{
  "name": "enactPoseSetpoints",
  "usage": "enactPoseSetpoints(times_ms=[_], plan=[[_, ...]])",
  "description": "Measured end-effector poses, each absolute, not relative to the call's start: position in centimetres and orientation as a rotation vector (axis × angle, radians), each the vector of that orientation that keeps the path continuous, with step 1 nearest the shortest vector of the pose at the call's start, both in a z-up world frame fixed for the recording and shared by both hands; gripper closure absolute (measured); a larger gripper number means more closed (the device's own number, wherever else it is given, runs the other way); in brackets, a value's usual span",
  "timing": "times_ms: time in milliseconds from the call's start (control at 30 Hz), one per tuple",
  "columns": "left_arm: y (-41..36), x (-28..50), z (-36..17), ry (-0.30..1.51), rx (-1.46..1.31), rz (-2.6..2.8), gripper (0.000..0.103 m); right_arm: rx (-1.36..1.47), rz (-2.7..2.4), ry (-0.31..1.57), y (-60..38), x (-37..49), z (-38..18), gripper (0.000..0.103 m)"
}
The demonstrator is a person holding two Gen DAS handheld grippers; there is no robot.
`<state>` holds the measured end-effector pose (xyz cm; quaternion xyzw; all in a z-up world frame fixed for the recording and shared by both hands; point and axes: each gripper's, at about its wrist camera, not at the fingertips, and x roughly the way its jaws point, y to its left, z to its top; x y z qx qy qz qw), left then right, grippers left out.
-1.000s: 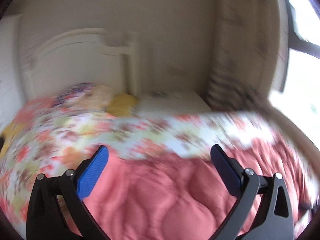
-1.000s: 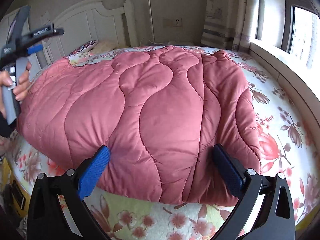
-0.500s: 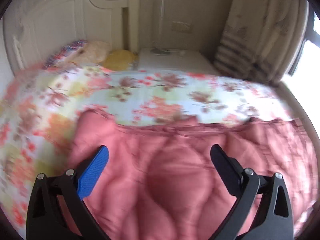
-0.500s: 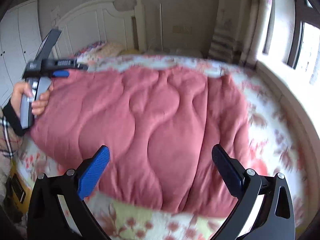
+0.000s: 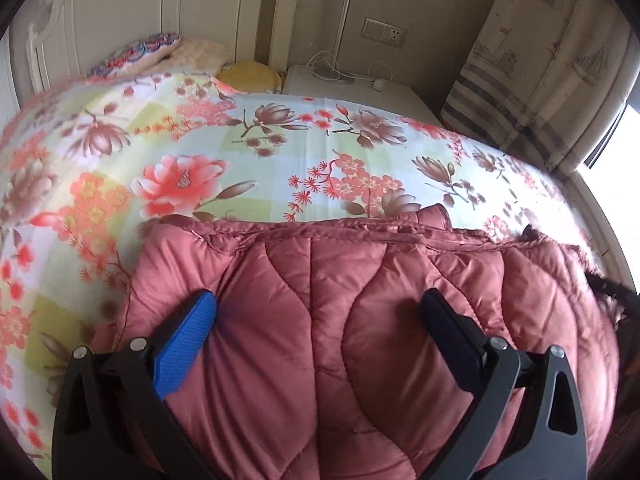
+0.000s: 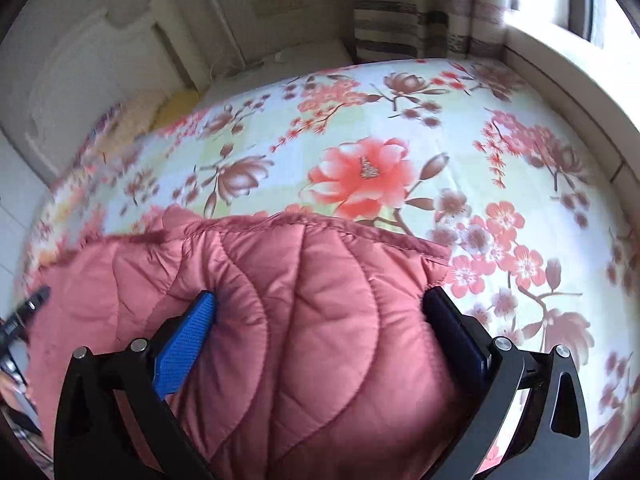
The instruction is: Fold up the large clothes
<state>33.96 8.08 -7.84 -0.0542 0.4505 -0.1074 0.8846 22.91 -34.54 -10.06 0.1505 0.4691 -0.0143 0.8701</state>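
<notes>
A pink quilted puffer coat [image 5: 328,320] lies folded on the floral bed sheet [image 5: 240,152]. My left gripper [image 5: 320,316] is open, its blue-padded fingers [image 5: 188,332] straddling the coat's left part and pressing into it. The coat also fills the lower right wrist view [image 6: 304,320]. My right gripper [image 6: 320,312] is open, fingers [image 6: 188,336] spread over the coat's right part near its seamed edge. The other gripper's tip shows at the left edge of the right wrist view [image 6: 28,308].
The floral sheet [image 6: 400,152] spreads beyond the coat. Pillows [image 5: 176,52] and a white headboard [image 5: 120,12] stand at the far end, a white nightstand [image 5: 352,84] with cables beside them. Striped curtains [image 5: 540,60] and a window ledge [image 6: 580,92] run on the right.
Both grippers have come down and forward onto the coat. The coat now fills the space between each pair of fingers, and more bare sheet shows beyond it.
</notes>
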Motion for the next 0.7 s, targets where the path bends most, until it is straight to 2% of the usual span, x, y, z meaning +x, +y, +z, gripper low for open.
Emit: enactPoseSetpoints(times_ms=[333, 533, 700], plan=[[8.9, 34.2, -7.8, 0.931, -0.184, -0.260, 0.002, 0.320, -0.022, 0.970, -34.3, 22.9, -10.2, 0.004], [10.7, 33.9, -7.8, 0.888, -0.318, -0.298, 0.002, 0.431, 0.008, 0.926, -36.2, 22.2, -10.1, 0.004], [10.5, 34.1, -7.5, 0.896, -0.308, -0.290, 0.002, 0.409, -0.060, 0.914, -36.2, 22.0, -9.0, 0.004]])
